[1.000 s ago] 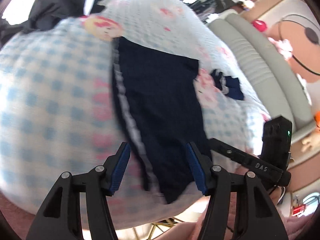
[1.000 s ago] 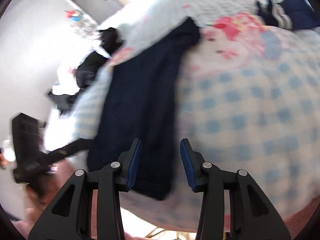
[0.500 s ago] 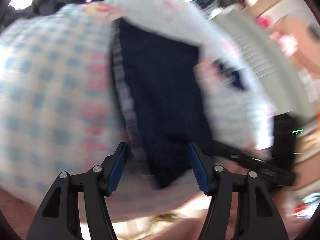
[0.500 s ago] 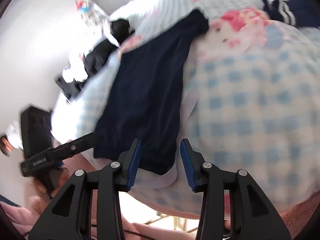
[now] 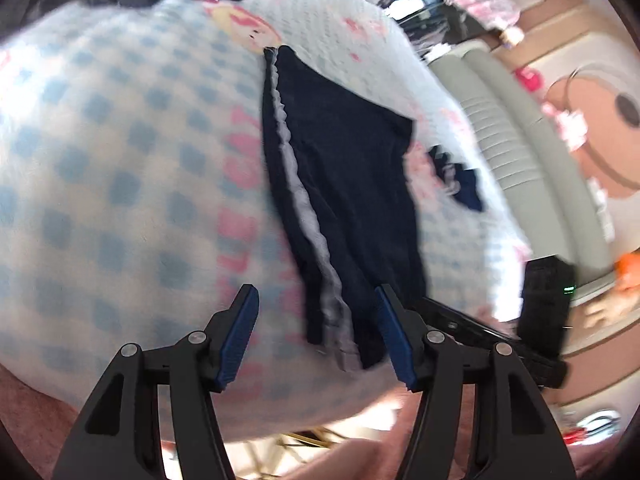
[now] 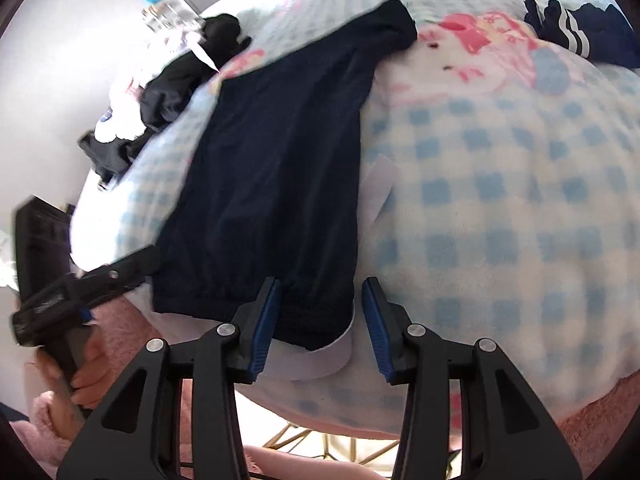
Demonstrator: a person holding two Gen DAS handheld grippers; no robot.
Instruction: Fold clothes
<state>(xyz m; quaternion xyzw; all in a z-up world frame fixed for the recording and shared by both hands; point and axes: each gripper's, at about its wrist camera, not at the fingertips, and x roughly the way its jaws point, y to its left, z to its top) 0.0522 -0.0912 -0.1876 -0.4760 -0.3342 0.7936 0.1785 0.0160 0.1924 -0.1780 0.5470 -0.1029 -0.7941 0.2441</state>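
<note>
Navy garment (image 6: 280, 168) lies flat and long on the checked blanket (image 6: 500, 220), running away from both claws; near hem sits at the blanket's front edge.

Right gripper (image 6: 320, 320): jaws spread, nothing pinched, near hem corner lying between the pads. Left gripper (image 5: 316, 332): also spread, empty, with the garment's white-trimmed edge (image 5: 308, 208) just ahead between its fingers.

Handling: thin, soft, light fabric, no stiffness. It'll drape and sag from wherever it's pinched, and may drag on the fleecy blanket. Best hold looks like the two near hem corners, one per claw, on the gathered band where the cloth is thicker.

Look: dark navy, one long side edged with rippled white trim, far end bunched into a lump ahead of the right claw. Looks already folded lengthwise, but the left view is motion-blurred, so not sure.

Other dark clothes (image 6: 180, 76) piled far left, striped item (image 6: 576, 36) far right.
</note>
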